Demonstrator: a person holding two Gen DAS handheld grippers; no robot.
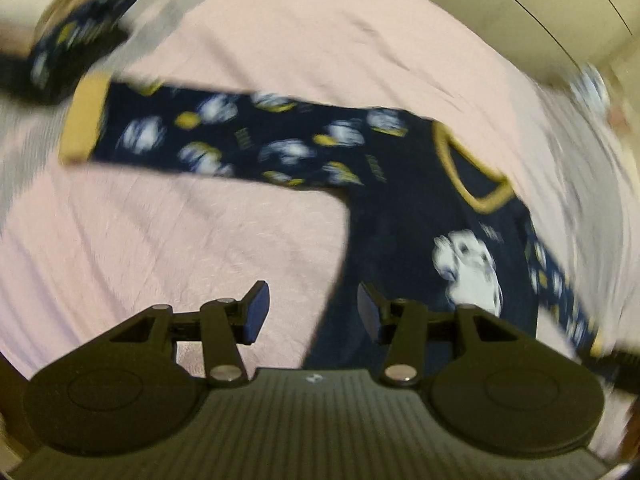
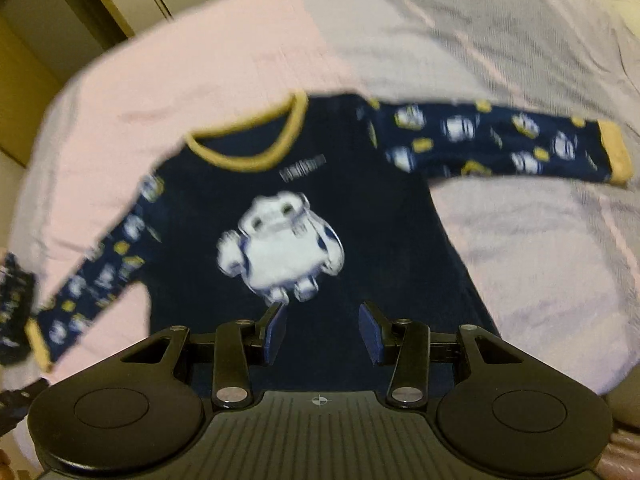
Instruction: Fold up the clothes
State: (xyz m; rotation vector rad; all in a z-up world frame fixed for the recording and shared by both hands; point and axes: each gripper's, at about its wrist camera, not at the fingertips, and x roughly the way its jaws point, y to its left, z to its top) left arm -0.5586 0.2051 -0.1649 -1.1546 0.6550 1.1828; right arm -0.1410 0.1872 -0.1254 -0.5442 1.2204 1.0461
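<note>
A navy long-sleeved shirt (image 2: 360, 216) with a yellow neckband, yellow cuffs and a white robot print lies spread flat on a pink bedsheet (image 2: 200, 60), both sleeves stretched out. In the right wrist view my right gripper (image 2: 322, 334) hangs open above the shirt's lower body, nothing between its fingers. In the left wrist view the shirt (image 1: 404, 216) lies to the right, one patterned sleeve (image 1: 224, 136) reaching left. My left gripper (image 1: 312, 316) stands open over the shirt's side edge and the sheet, holding nothing. Both views are blurred.
A second navy patterned garment (image 1: 76, 36) lies bunched at the sheet's far left corner, also visible at the left edge of the right wrist view as a dark heap (image 2: 14, 308). Pale cupboard doors (image 2: 60, 8) stand beyond the bed.
</note>
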